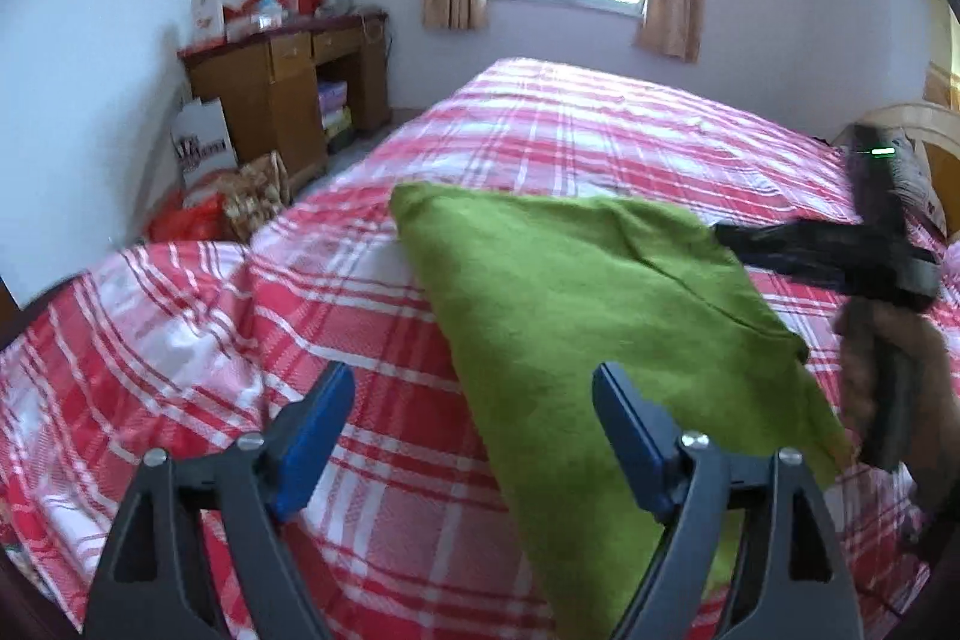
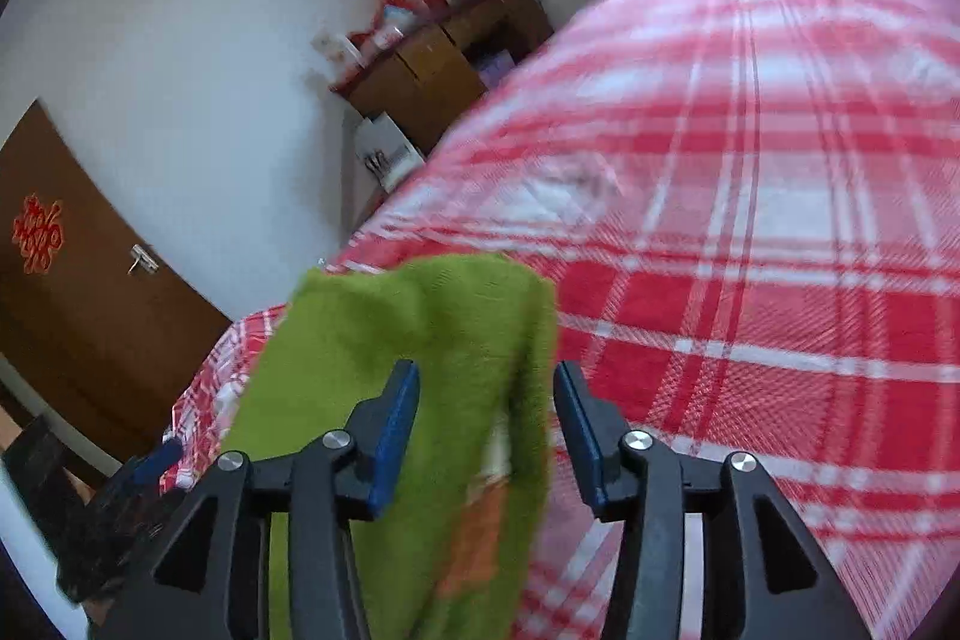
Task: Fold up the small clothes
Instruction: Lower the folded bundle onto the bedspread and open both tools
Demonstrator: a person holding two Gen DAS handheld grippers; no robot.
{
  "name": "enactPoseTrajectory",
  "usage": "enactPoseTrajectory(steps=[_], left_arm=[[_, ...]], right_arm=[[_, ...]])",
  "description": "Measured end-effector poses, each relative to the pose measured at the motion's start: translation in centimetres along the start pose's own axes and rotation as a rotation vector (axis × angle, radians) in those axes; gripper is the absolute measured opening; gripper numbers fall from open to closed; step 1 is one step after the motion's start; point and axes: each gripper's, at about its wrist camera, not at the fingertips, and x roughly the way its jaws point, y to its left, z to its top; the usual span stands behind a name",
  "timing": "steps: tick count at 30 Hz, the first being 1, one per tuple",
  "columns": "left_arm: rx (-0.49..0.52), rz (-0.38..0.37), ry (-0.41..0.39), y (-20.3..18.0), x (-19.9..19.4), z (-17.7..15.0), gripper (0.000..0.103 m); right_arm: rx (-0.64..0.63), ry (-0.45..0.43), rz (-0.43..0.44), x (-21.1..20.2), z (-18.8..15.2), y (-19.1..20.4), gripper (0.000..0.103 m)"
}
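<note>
A green fleecy garment (image 1: pixel 600 310) lies folded flat on the red-and-white plaid bed (image 1: pixel 600 130). My left gripper (image 1: pixel 474 394) stands wide open over its near left edge, one blue pad above the sheet and the other above the green cloth, holding nothing. My right gripper (image 1: pixel 738 241) reaches in from the right, held by a hand in a furry sleeve (image 1: pixel 888 370), tips at the garment's far right edge. In the right wrist view my right gripper (image 2: pixel 486 400) is open, and the garment (image 2: pixel 390 328) runs between the pads without being pinched.
A wooden desk (image 1: pixel 288 82) piled with red bags stands by the left wall. Bags and a box (image 1: pixel 210 214) sit on the floor beside the bed. A brown door (image 2: pixel 90 310) is at the left, and a headboard (image 1: pixel 924 124) at the far right.
</note>
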Motion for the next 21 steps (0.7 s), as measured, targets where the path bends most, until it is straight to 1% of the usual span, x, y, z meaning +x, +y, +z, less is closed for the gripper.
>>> enactPoseTrajectory(steps=[1,3,4,5,7,8,10,11,12,13,14,15,18,20,21], left_arm=[[-0.004,0.006,0.013,0.1,0.5,-0.1,0.084],[-0.002,0.012,0.033,0.2,1.3,-0.7,0.086],[-0.012,0.017,0.040,0.2,1.6,-1.0,0.088],[-0.030,0.021,0.045,0.4,1.7,-1.3,0.091],[-0.058,0.006,0.051,0.8,2.0,-1.5,0.092],[-0.056,0.006,0.059,0.8,2.1,-1.7,0.092],[-0.052,0.009,0.064,0.8,2.3,-1.8,0.093],[-0.058,0.004,0.064,0.9,2.5,-1.8,0.093],[-0.056,0.003,0.064,0.8,2.6,-1.9,0.095],[-0.048,0.015,0.057,0.8,2.9,-1.8,0.097],[-0.047,0.030,0.049,0.9,3.0,-2.0,0.102],[-0.057,0.034,0.049,1.1,3.2,-2.0,0.103],[-0.120,0.007,0.063,1.7,3.0,-2.0,0.103],[-0.114,0.020,0.053,1.6,1.8,-2.0,0.102],[-0.088,0.027,0.032,1.3,0.5,-2.0,0.102]], right_arm=[[-0.038,-0.025,0.024,-1.3,-0.3,1.3,0.049],[-0.094,-0.045,0.066,-2.7,-1.1,3.3,0.058],[-0.129,-0.046,0.094,-3.1,-1.7,4.5,0.059],[-0.165,-0.035,0.132,-3.4,-2.6,5.6,0.059],[-0.200,0.026,0.163,-2.7,-3.8,6.6,0.059],[-0.211,0.059,0.134,-2.0,-4.7,6.8,0.059],[-0.223,0.090,0.066,-0.9,-5.9,6.7,0.059],[-0.207,0.103,0.049,-0.4,-6.4,6.2,0.059],[-0.188,0.113,0.055,-0.2,-6.6,5.7,0.059],[-0.184,0.107,0.062,0.0,-6.9,5.5,0.059],[-0.189,0.092,0.063,-0.1,-7.1,5.4,0.059],[-0.188,0.086,0.062,0.0,-7.3,5.5,0.059],[-0.176,0.087,0.039,-0.9,-7.6,5.8,0.059],[-0.157,0.062,0.006,-2.6,-7.7,6.5,0.059],[-0.159,0.048,-0.001,-3.3,-7.8,7.0,0.059]])
